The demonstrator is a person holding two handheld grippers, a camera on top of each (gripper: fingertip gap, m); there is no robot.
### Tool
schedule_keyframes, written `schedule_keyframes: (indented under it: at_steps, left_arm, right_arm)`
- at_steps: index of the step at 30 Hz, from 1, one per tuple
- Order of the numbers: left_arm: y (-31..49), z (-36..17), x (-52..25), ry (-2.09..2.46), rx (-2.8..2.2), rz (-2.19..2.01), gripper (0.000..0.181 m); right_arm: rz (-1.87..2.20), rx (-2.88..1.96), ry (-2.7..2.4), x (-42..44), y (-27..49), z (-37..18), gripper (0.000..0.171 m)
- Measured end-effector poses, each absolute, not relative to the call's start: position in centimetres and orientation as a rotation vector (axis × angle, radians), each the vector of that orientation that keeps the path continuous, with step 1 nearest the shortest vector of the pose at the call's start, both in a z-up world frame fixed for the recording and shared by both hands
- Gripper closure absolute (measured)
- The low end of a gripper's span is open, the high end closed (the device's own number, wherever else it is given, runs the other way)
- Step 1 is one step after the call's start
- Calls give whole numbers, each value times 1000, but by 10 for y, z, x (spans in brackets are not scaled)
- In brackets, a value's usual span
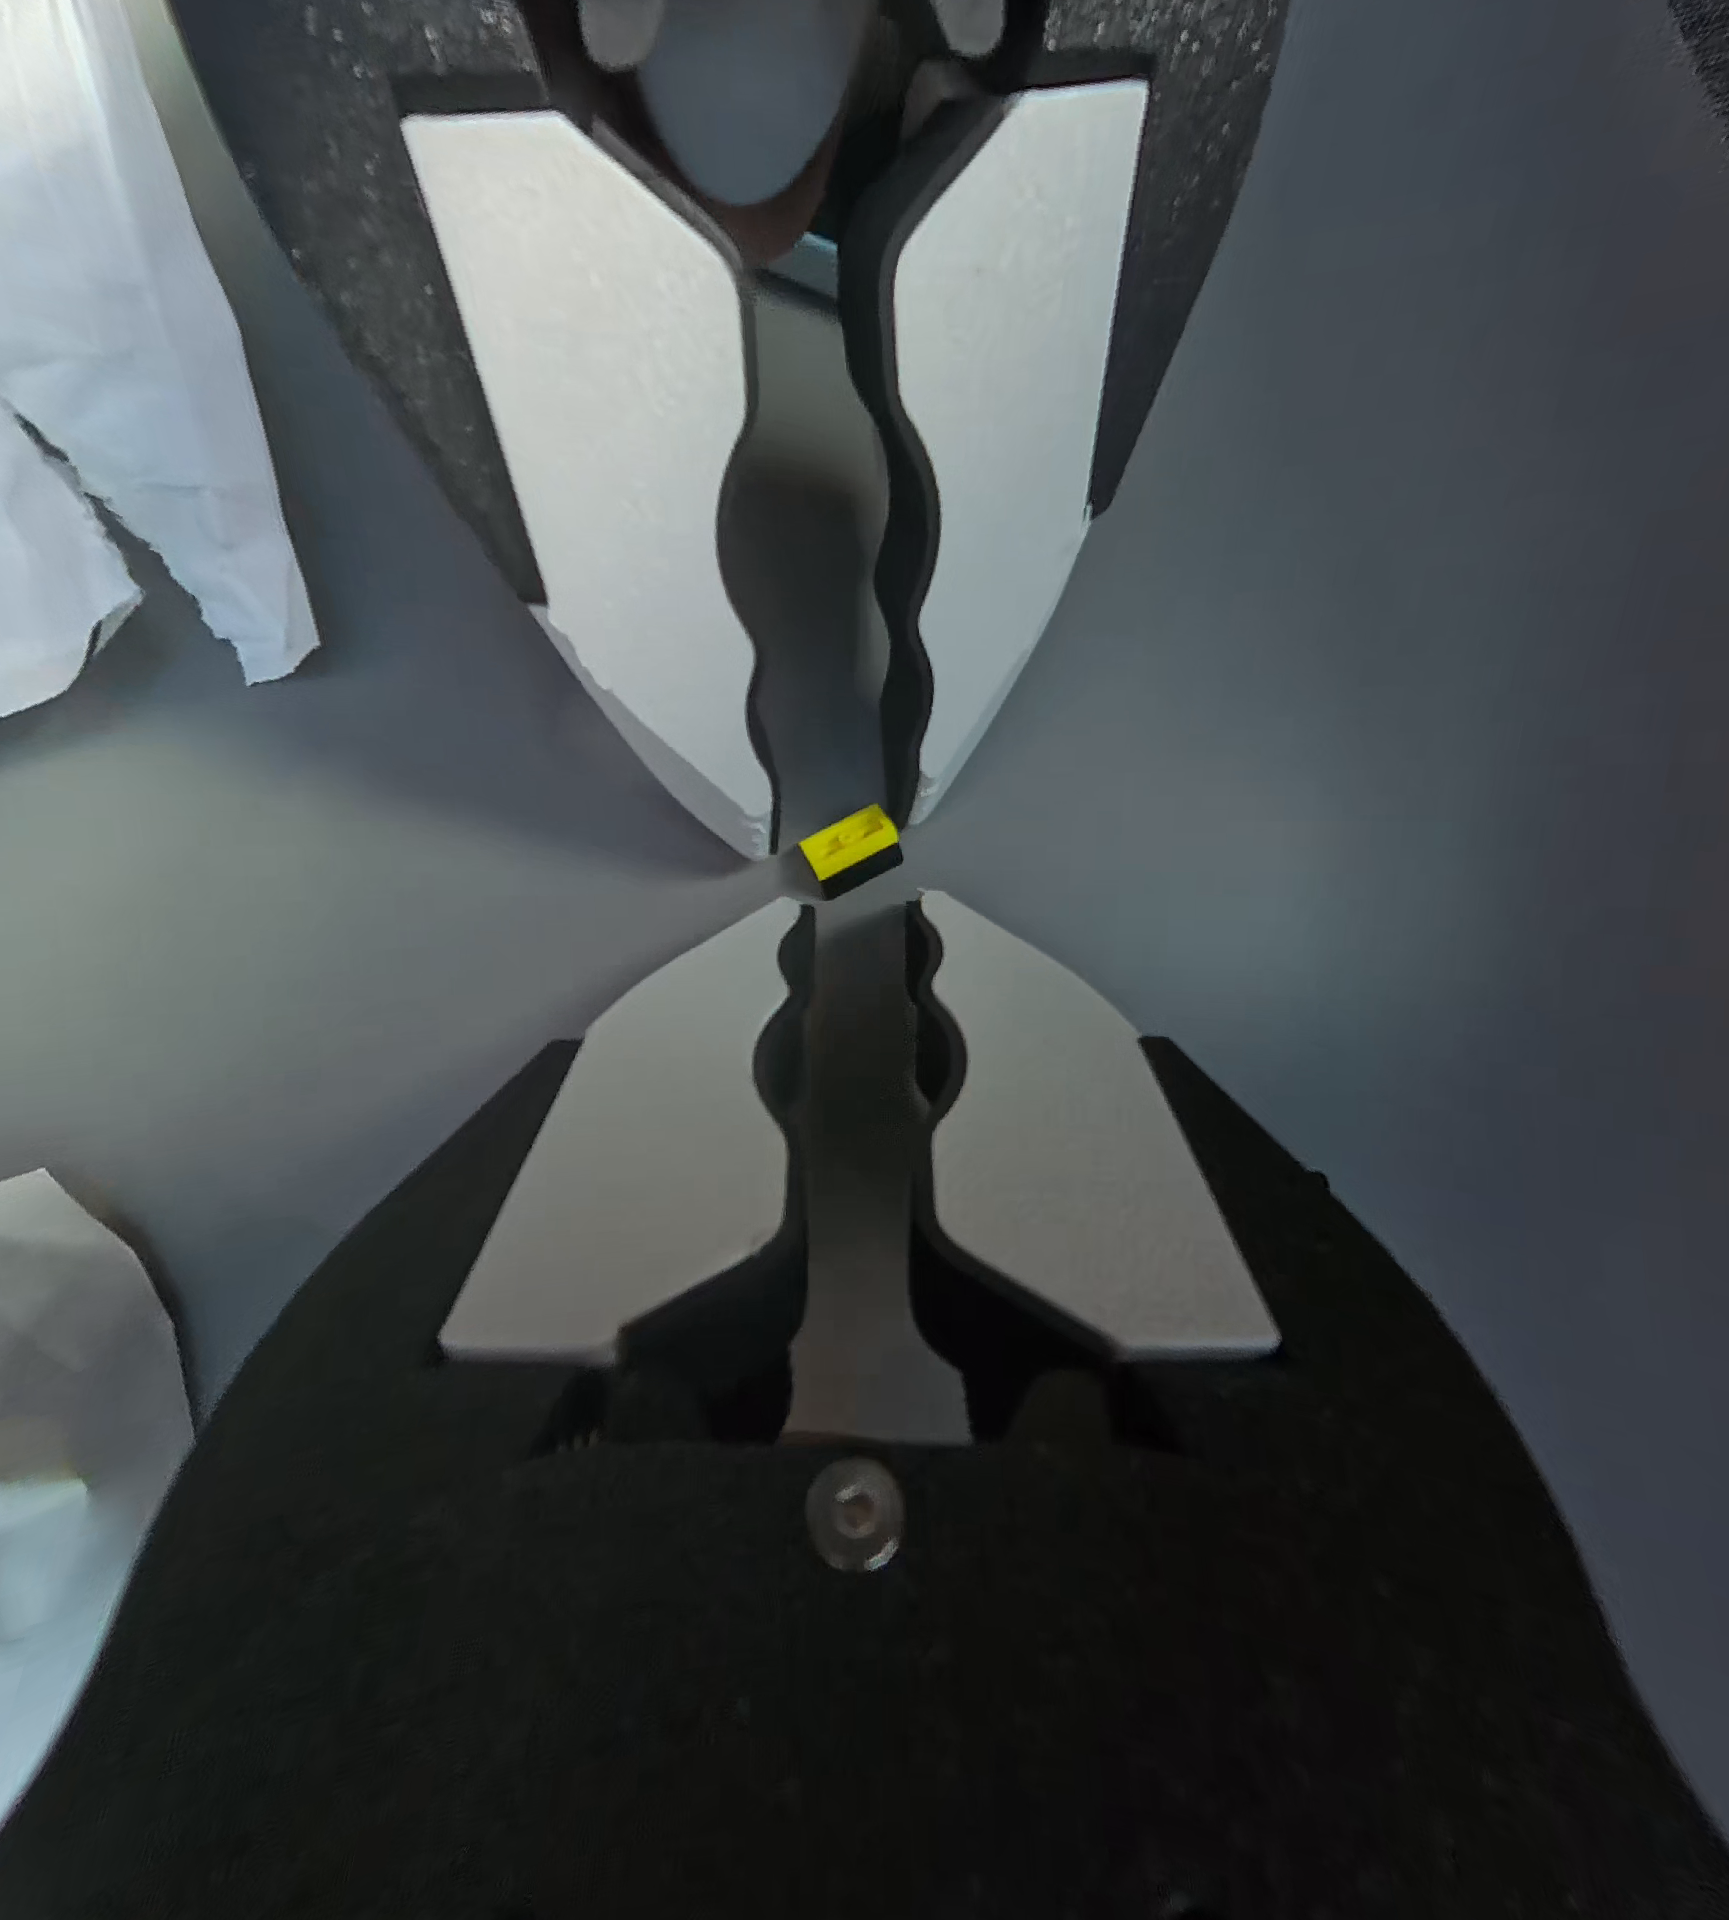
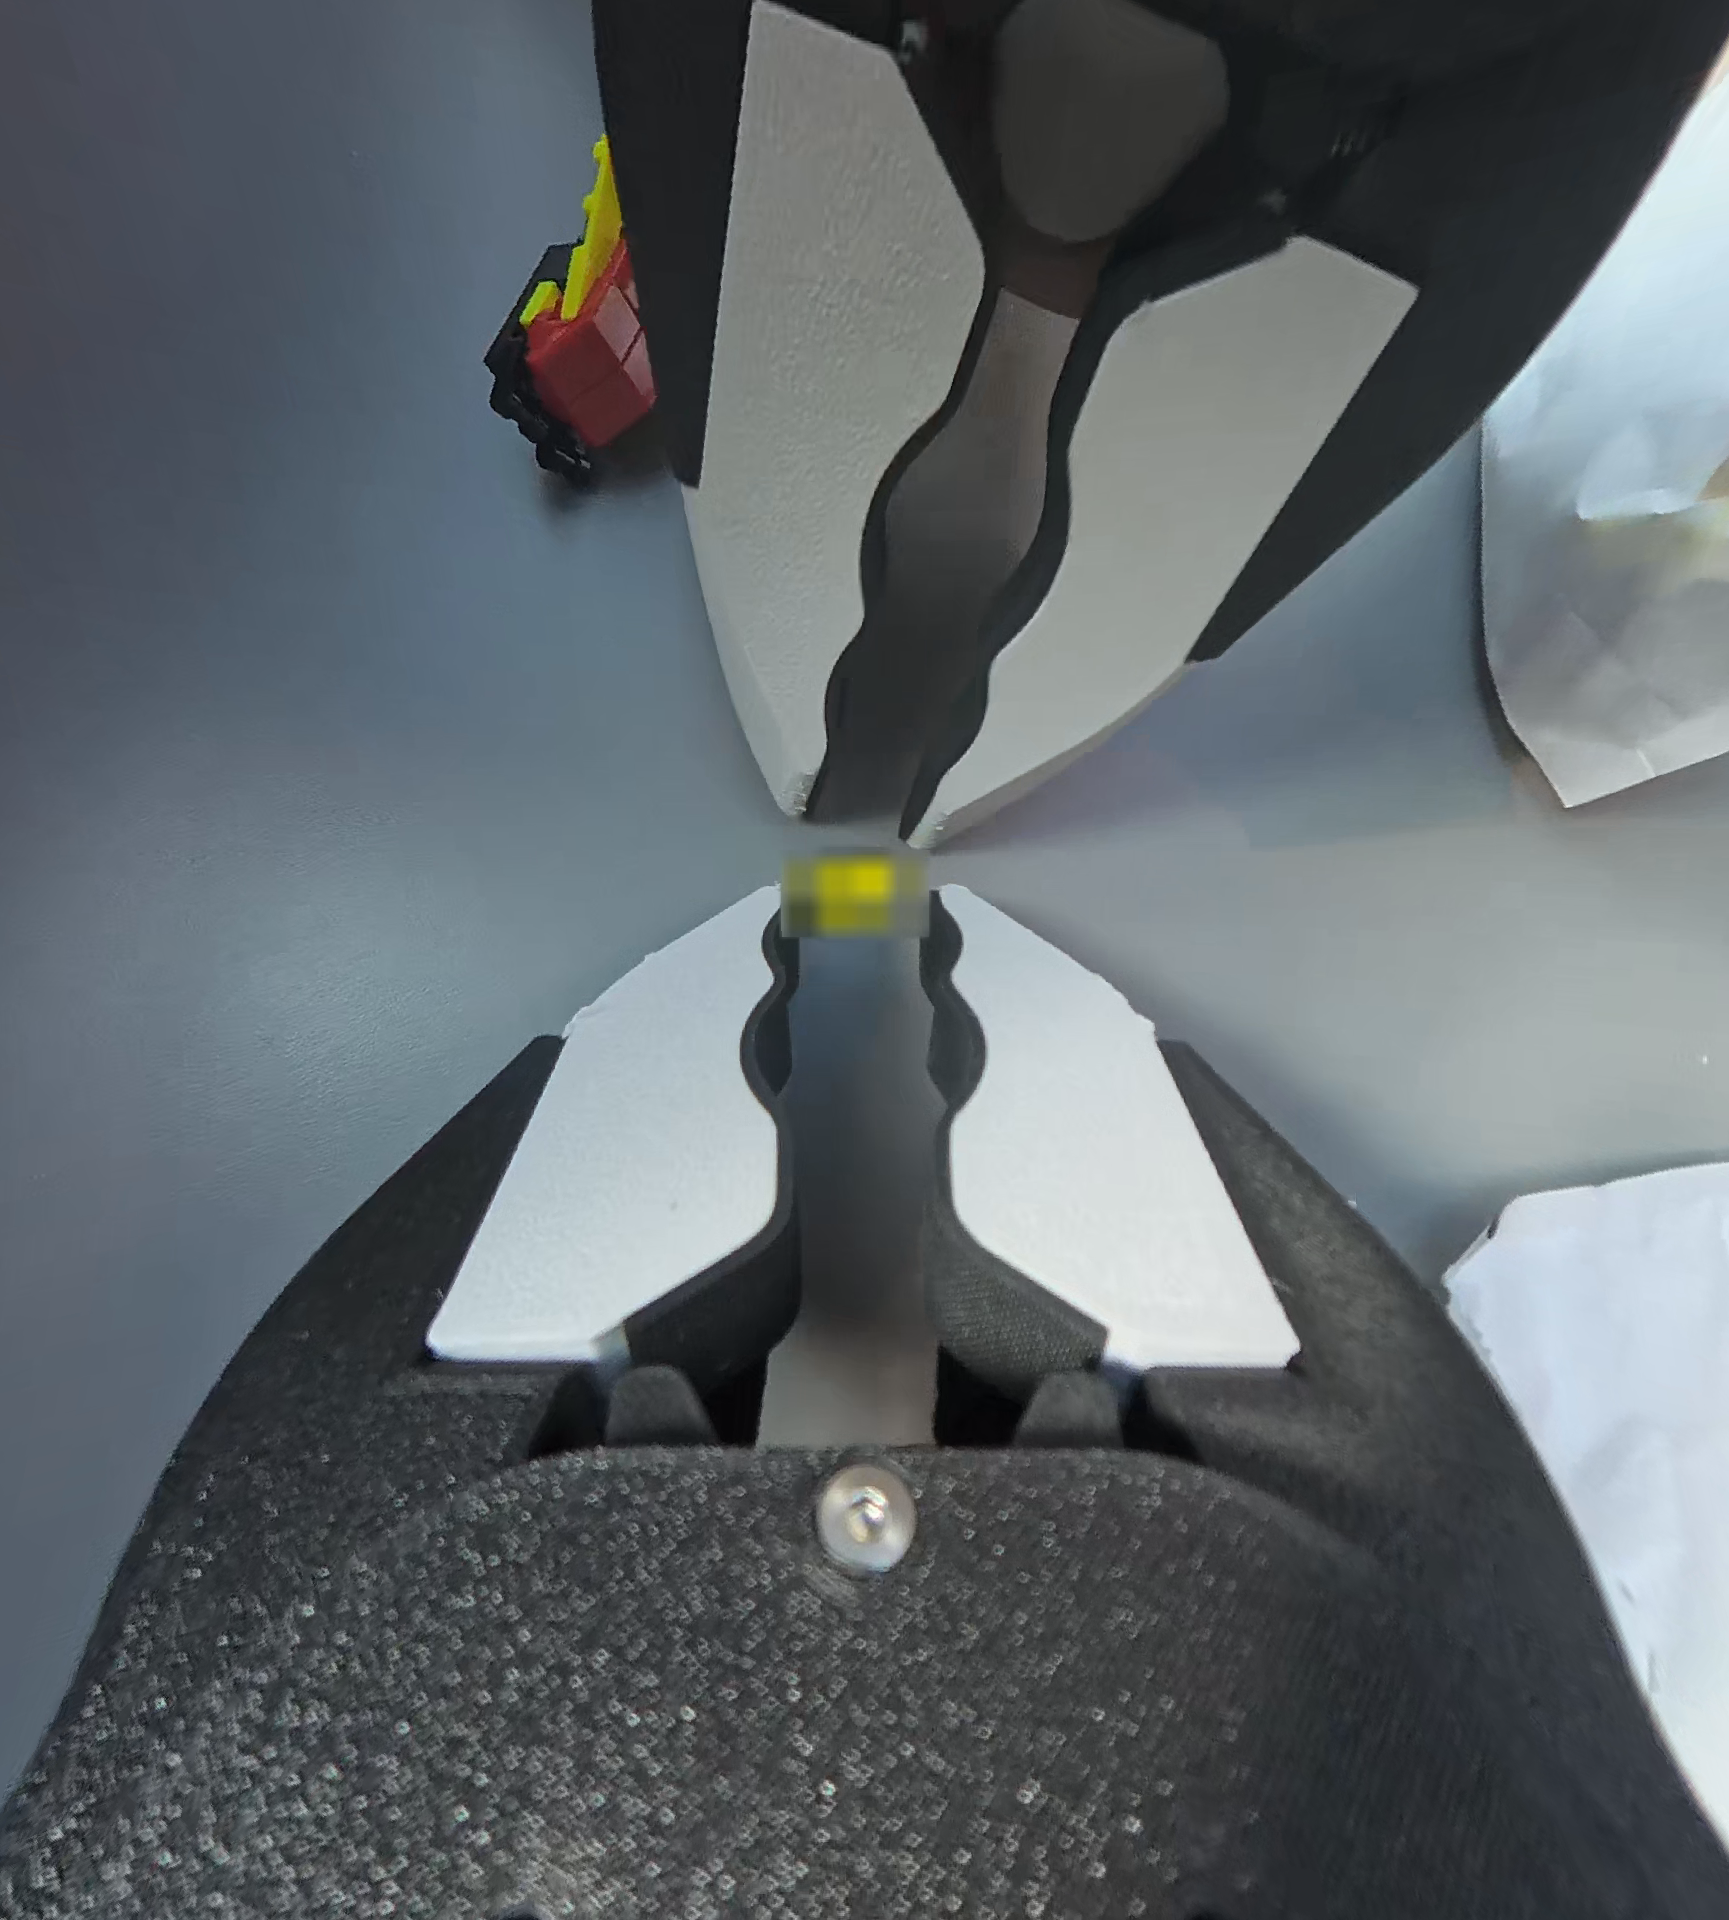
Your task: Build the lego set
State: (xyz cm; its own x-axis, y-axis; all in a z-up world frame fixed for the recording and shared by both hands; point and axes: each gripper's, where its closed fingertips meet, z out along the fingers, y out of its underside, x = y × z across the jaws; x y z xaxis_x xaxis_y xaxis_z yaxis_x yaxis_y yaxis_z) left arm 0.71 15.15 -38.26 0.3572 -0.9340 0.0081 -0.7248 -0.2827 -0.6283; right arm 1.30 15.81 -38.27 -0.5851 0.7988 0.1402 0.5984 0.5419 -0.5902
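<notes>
Yellow-and-black brick [image 1: 851,850] sits pinched between the tips of the left tool [image 1: 855,914] and the right tool [image 2: 858,920], both narrowed onto it above the grey tabletop [image 1: 1411,831]. A red, yellow and black partial build [image 2: 579,343] lies apart; most assembly apparently remains.

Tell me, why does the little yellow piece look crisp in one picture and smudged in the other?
Left wrist view: the yellow piece is sharp, the paper softly blurred. Right wrist view: a mosaic patch covers it; wide-angle bending curves the edges.
</notes>
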Motion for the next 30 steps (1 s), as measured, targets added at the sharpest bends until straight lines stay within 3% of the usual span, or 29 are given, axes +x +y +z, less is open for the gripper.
schedule_keyframes:
  at_steps: [10, 15, 21, 30]
  left_arm:
    - [156, -383, 10, 1452, -2070, -524, 168]
    - [164, -353, 10, 1315, -1925, -531, 160]
    - [150, -287, 77, 1208, -1484, -754, 157]
    - [123, -272, 152, 1335, -1335, -996, 157]
  right_arm:
    - [712, -1168, -2412, 12, 157, -384, 155]
    - [831, -1417, -1951, 25, 175, -347, 155]
    - [928, -1330, -1393, 82, 150, -291, 156]
    - [933, -1311, -1164, 147, 127, -274, 156]
